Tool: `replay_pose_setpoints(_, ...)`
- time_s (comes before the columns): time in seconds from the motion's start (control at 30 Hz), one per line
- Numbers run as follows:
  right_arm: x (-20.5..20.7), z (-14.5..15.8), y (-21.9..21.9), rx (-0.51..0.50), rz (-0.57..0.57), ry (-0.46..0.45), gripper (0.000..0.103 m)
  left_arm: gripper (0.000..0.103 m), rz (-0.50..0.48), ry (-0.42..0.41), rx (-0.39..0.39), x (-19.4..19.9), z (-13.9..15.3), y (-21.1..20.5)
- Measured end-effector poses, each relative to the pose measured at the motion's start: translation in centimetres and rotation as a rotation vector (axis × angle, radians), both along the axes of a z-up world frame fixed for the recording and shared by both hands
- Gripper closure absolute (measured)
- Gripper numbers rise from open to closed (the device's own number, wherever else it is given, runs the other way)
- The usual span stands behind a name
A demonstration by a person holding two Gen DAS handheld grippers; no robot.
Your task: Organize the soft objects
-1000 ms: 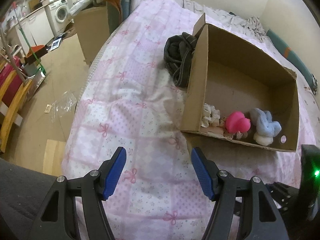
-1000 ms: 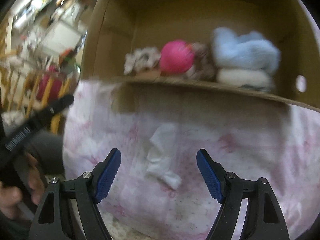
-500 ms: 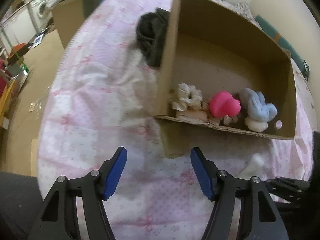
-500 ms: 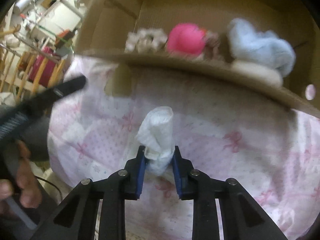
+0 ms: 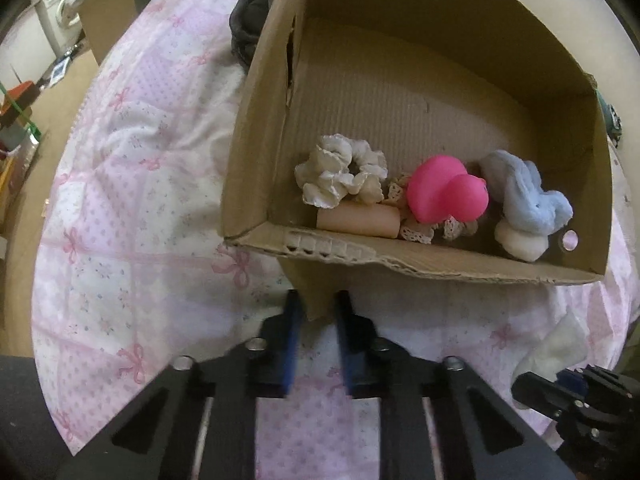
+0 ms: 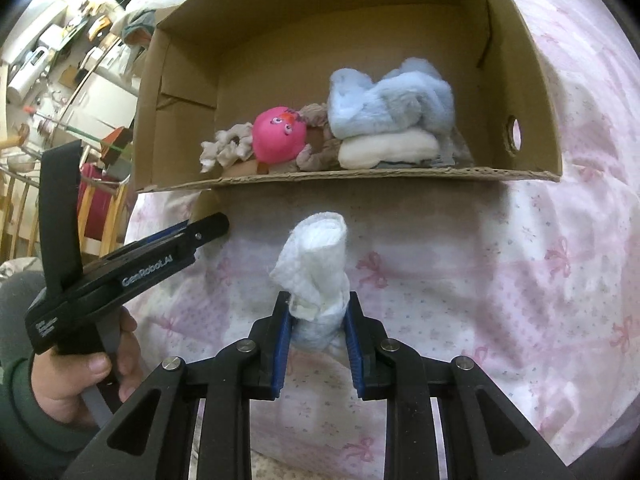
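A cardboard box [image 5: 260, 128] lies open on a pink patterned bedspread [image 5: 132, 200]. In it are a cream scrunchie [image 5: 340, 172], a pink rubber duck [image 5: 444, 196], a light blue fluffy cloth [image 5: 528, 200] and a white pad [image 5: 520, 242]. My left gripper [image 5: 316, 312] is shut on the box's folded-down front flap [image 5: 316, 292]. My right gripper [image 6: 316, 320] is shut on a rolled white cloth [image 6: 316, 260] and holds it in front of the box [image 6: 360, 174]. The white cloth also shows in the left wrist view [image 5: 556, 344].
A dark grey garment [image 5: 250, 24] lies on the bed behind the box's left wall. The bed edge drops to a floor on the left, with a brown box [image 5: 108, 20] and a washing machine [image 5: 52, 12] beyond. Wooden furniture [image 6: 96, 208] stands left of the bed.
My left gripper moved forward to the box and shut on its front flap. My right gripper closed on the white cloth and lifted it off the bedspread.
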State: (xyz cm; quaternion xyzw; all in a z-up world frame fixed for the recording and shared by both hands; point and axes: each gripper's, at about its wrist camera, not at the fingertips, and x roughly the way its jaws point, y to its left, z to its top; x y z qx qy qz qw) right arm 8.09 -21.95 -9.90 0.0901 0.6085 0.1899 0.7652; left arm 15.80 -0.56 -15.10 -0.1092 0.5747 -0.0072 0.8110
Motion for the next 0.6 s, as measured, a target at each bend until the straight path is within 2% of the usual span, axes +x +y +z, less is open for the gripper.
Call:
replay_pose_setpoints(0.27,0.1,-0.4,0.6,-0.001,0.01,-0.001,0.076,0.094,-0.011,-0.011,0.006,-0.6,0.6,0.3)
replay_pose_setpoints(0.6,0.1,-0.3,0.8,-0.003,0.008,-0.01,0.076,0.094,-0.008,-0.023,0.036,-3.3,2.0,1.3)
